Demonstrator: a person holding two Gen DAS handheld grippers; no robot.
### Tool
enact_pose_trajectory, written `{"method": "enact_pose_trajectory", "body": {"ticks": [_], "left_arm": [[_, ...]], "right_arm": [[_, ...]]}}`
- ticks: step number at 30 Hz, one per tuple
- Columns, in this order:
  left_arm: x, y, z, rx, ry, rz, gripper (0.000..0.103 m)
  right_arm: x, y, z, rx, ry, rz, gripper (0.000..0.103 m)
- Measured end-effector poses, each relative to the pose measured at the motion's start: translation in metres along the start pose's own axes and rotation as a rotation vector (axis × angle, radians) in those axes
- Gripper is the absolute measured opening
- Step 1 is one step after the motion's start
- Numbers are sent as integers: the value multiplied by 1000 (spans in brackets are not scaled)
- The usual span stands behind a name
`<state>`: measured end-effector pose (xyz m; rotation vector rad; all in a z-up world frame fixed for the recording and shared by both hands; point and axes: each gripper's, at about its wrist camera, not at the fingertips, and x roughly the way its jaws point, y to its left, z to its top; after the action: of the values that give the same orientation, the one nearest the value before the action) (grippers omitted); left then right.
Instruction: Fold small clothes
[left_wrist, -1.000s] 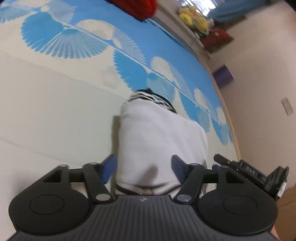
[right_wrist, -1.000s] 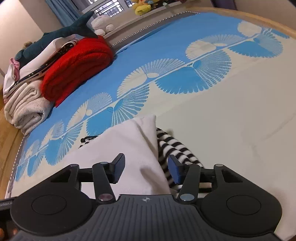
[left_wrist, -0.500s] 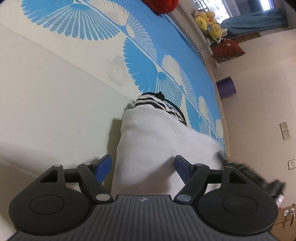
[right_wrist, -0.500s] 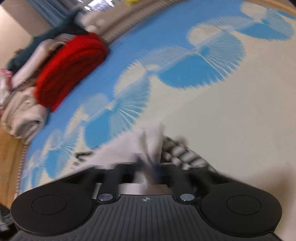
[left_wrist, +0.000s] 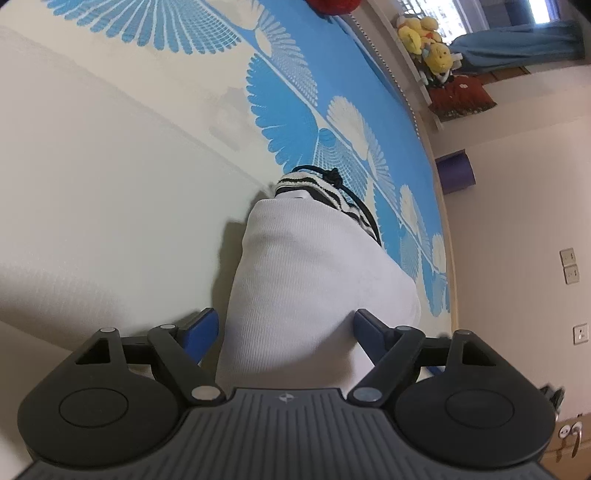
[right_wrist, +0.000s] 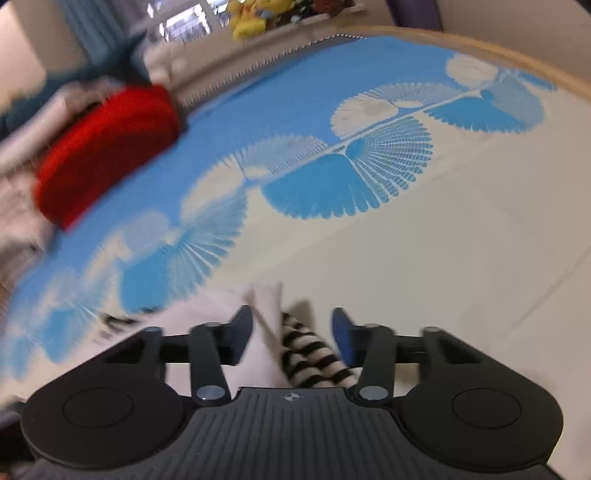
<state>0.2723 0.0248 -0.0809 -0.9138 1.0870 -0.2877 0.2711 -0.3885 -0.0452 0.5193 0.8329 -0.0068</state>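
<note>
White garment (left_wrist: 314, 280) with striped trim (right_wrist: 314, 350) lies on the bed (left_wrist: 110, 184); left gripper (left_wrist: 286, 326) and right gripper (right_wrist: 291, 328), both just opening, straddle it spread, pinching nothing.

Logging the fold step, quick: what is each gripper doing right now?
Left gripper: open, jaws just widened, astride the white garment, not pinching it.
Right gripper: open, jaws just reopened over the garment's striped edge, nothing gripped.
</note>
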Motion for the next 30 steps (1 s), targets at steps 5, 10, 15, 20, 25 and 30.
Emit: {"method": "enact_pose_trajectory", "body": {"ticks": [5, 10, 15, 20, 25, 30], "left_arm": [[12, -3, -2, -13, 0, -4, 86], [19, -13, -5, 25, -10, 12, 82], [-2, -34, -2, 148, -81, -26, 39], [-42, -60, 11, 325, -238, -22, 39], [-71, -51, 39, 324, -316, 27, 45], [-100, -11, 61, 201, -356, 124, 57]], "right_arm": [[16, -17, -21, 39, 285, 84, 73], [23, -12, -41, -108, 355, 16, 67], [18, -3, -42, -93, 320, 97, 11], [13, 22, -34, -131, 212, 150, 6], [12, 49, -26, -131, 93, 238, 6], [33, 82, -31, -179, 93, 238, 6]]}}
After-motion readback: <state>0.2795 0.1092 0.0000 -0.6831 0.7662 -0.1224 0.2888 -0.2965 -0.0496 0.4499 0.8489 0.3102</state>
